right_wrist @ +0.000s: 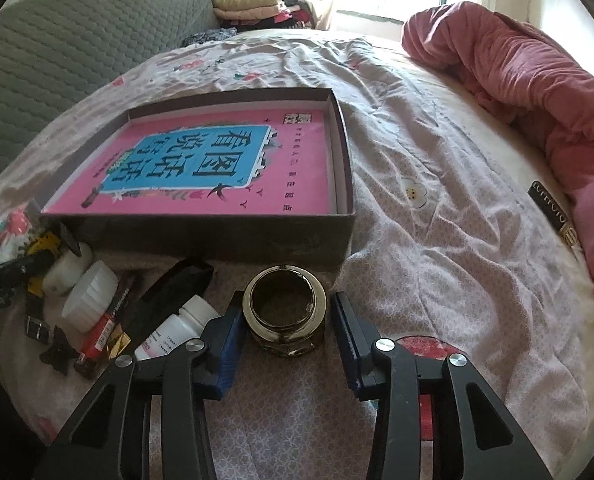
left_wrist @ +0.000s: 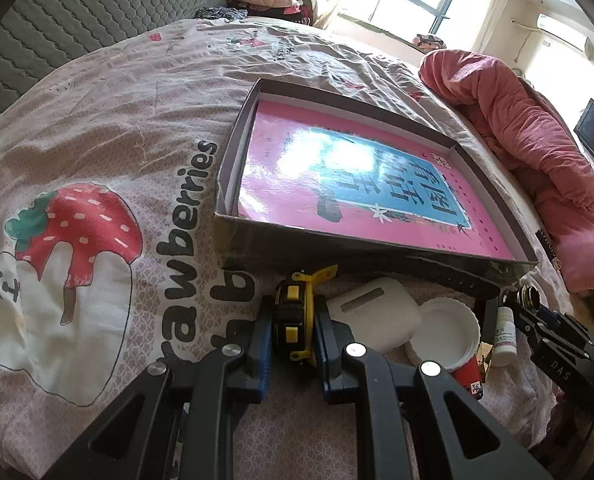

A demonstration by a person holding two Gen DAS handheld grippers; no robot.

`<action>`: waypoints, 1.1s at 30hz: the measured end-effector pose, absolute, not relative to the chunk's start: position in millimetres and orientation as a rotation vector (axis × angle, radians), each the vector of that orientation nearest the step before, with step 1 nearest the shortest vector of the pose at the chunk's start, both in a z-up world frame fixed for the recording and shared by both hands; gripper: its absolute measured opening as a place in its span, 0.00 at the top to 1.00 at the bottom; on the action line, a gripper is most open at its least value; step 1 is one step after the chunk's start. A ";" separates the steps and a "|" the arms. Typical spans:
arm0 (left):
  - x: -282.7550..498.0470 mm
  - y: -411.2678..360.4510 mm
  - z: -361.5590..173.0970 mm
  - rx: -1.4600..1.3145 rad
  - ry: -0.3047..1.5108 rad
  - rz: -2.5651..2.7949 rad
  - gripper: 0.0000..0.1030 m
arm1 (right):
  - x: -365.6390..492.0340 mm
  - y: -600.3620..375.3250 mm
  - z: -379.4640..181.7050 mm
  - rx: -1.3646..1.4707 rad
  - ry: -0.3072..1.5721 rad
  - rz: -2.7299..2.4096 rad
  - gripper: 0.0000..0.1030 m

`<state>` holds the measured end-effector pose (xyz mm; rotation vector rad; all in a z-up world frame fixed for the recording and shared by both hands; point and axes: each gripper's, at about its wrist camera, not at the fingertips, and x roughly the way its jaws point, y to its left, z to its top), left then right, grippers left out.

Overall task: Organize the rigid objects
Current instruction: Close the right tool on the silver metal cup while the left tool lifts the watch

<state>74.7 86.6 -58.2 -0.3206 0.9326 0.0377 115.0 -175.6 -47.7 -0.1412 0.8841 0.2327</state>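
A yellow and black tape measure [left_wrist: 293, 300] stands on the bed sheet just in front of a shallow dark box [left_wrist: 233, 160], and my left gripper [left_wrist: 293, 316] is shut on its sides. A pink book [left_wrist: 337, 168] lies flat in the box. In the right wrist view a dark glass jar [right_wrist: 283, 332] with an open mouth stands before the box wall [right_wrist: 217, 236]. My right gripper [right_wrist: 285, 312] straddles the jar: the left pad sits against it, while a narrow gap shows at the right pad. The left gripper's arm [right_wrist: 1, 276] shows at the far left.
Between the grippers lie a white bottle [left_wrist: 377, 312], a white cap [left_wrist: 445, 332], a small pill bottle [right_wrist: 177, 328], a red tube [right_wrist: 105, 328] and a black sheath-like piece [right_wrist: 169, 292]. A rolled pink quilt [right_wrist: 517, 80] lies at right; a grey padded headboard [right_wrist: 57, 40] rises behind.
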 end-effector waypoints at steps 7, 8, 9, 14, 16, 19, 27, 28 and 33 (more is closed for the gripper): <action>73.4 83.7 -55.7 -0.302 0.930 0.043 0.82 | 110.8 -176.4 -37.8 -0.129 0.847 0.249 0.58; 73.1 82.8 -55.2 -0.297 0.929 0.043 0.82 | 110.9 -177.9 -37.0 -0.117 0.847 0.251 0.58; 73.0 81.7 -54.7 -0.294 0.928 0.044 0.83 | 110.8 -178.8 -36.5 -0.111 0.847 0.253 0.58; 70.5 80.0 -51.3 -0.298 0.924 0.040 0.83 | 107.6 -180.8 -32.1 -0.106 0.830 0.262 0.64; 68.7 79.5 -48.9 -0.297 0.917 0.040 0.83 | 106.7 -181.2 -32.3 -0.104 0.828 0.264 0.64; 66.0 79.7 -45.4 -0.297 0.904 0.044 0.83 | 106.3 -184.0 -30.8 -0.089 0.829 0.267 0.64; 56.4 80.9 -26.1 -0.294 0.841 0.056 0.83 | 100.2 -188.6 -8.9 -0.051 0.761 0.292 0.64; 54.6 81.1 -23.1 -0.290 0.831 0.060 0.83 | 99.0 -188.5 -5.0 -0.046 0.747 0.298 0.64; 48.3 81.1 -13.9 -0.287 0.812 0.063 0.83 | 93.4 -182.9 6.4 -0.059 0.703 0.320 0.64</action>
